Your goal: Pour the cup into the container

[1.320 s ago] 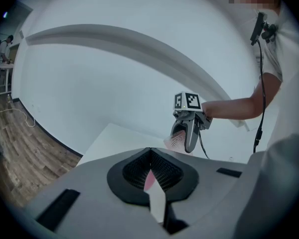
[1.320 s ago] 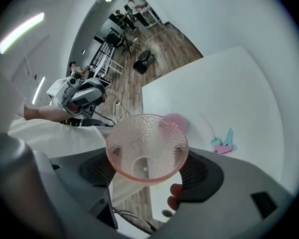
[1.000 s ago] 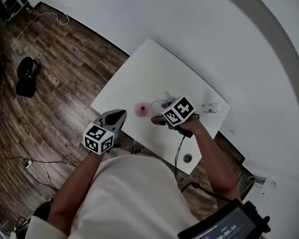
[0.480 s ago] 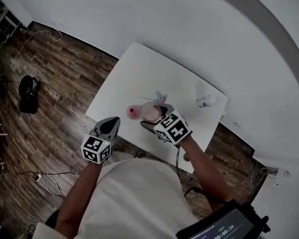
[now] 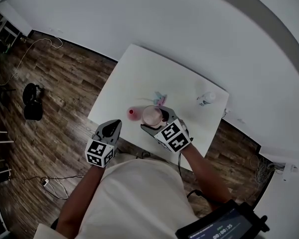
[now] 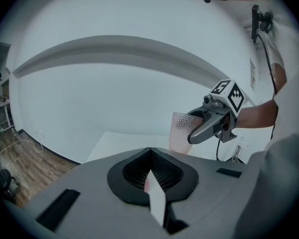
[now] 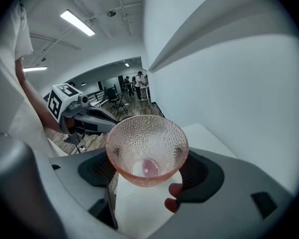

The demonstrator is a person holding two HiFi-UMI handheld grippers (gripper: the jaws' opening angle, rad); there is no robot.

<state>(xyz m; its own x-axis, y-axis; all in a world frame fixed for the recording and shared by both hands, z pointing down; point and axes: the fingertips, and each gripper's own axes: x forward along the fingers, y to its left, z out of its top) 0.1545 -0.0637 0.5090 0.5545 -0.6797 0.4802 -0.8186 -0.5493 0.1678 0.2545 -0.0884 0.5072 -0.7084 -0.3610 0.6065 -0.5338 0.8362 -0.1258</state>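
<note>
Risk: pink dimpled plastic cup, pinched in right gripper, could tip early & miss small red round container just frame-left; left gripper closed, empty.

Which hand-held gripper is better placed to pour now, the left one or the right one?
Right. The right hand-held gripper is shut on the cup, held above the table close to the small red container. The left hand-held gripper is shut, empty, and at the table's near edge.
</note>
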